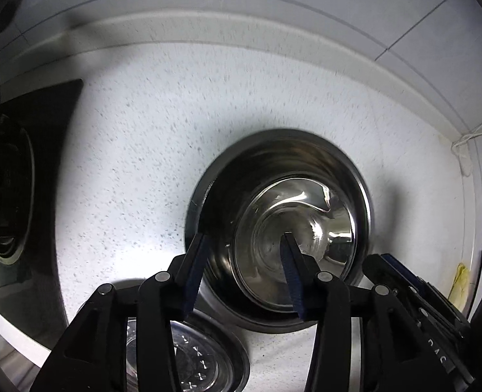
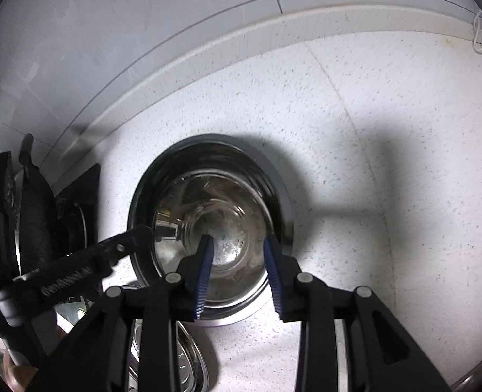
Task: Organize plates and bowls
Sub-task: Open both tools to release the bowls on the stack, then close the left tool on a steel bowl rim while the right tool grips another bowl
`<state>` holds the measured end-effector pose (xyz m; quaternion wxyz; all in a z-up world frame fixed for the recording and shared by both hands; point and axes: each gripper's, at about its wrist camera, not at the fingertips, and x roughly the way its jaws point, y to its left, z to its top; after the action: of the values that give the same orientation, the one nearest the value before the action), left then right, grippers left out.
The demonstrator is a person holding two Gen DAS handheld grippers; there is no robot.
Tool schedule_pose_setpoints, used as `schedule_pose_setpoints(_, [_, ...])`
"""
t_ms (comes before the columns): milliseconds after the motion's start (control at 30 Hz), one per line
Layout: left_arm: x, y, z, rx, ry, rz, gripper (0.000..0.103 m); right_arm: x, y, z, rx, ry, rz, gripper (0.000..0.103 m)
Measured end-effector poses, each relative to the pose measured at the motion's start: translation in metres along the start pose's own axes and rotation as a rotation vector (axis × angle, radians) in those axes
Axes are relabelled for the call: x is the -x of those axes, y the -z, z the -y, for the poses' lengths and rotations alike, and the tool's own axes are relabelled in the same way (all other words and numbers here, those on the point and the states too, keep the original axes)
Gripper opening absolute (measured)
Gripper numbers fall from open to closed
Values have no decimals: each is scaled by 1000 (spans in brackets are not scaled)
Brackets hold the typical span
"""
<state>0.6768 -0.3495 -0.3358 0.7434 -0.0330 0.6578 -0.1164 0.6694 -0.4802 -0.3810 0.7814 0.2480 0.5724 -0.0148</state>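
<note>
Steel bowls [image 1: 293,228], nested on the speckled counter [image 1: 143,163], sit beneath both grippers, left gripper [image 1: 244,238] and right gripper [image 2: 237,241], fingers parted, gripping nothing; their lettering is unreadable.

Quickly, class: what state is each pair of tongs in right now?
Left tongs: open, straddling the near rim of the steel bowl, not clamped.
Right tongs: open over the same bowl, holding nothing.
</note>
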Motion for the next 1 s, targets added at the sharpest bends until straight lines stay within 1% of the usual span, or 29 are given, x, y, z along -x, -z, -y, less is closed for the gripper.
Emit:
schedule_pose_setpoints(100, [7, 0, -6, 6, 13, 10, 41, 17, 3, 3, -6, -8, 33, 31])
schedule_pose_setpoints(133, [9, -6, -9, 8, 16, 12, 41, 22, 4, 5, -7, -6, 45, 31])
schedule_pose_setpoints(200, [15, -7, -15, 17, 20, 19, 42, 29, 3, 6, -1, 3, 63, 31])
schedule_pose_setpoints(267, [17, -7, -24, 31, 25, 20, 51, 35, 3, 11, 0, 18, 76, 35])
schedule_pose_setpoints(333, [13, -10, -35, 54, 29, 22, 52, 36, 2, 20, -21, 23, 79, 38])
schedule_pose_setpoints(467, [1, -11, -45, 96, 54, -20, 52, 28, -2, 32, -45, 47, 70, 40])
schedule_pose_setpoints(733, [-27, -10, -51, 154, 87, -82, 52, -10, -11, 46, -104, 22, 22, 40])
schedule_pose_setpoints(1000, [-41, -20, -53, 162, 90, -93, 52, -31, -16, 47, -94, 18, -12, 41])
